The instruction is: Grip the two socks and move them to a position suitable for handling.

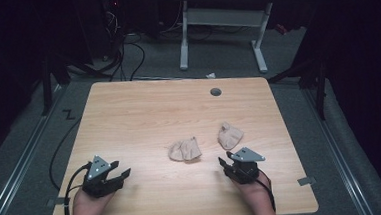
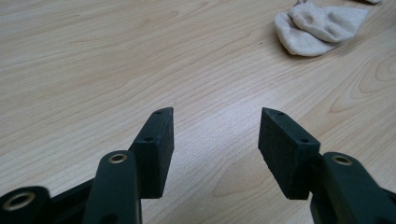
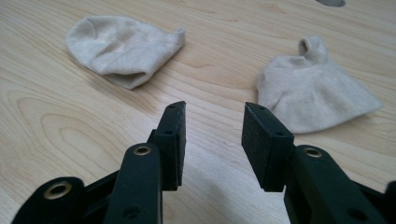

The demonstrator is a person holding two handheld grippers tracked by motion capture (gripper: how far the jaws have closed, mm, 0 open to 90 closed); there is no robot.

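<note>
While two small beige knitted socks lie loose on the counter, both tools wait short of them, holding nothing.

Since the right-hand beige ankle sock [image 3: 313,95] lies flat and limp just ahead of the right tool [image 3: 212,109], whose jaws stand spread with bare wood between them, a low pass could push the fabric along the smooth light-wood counter [image 1: 144,115] instead of pinching it, or catch only a thin fold that slips free on lifting. The other crumpled beige sock [image 3: 122,46] lies apart to its left, nearer the counter's middle; a wide grab might drag both. Well off at the near left edge, the left tool [image 2: 215,128] also stands spread and empty, too far away to steady either sock.
</note>
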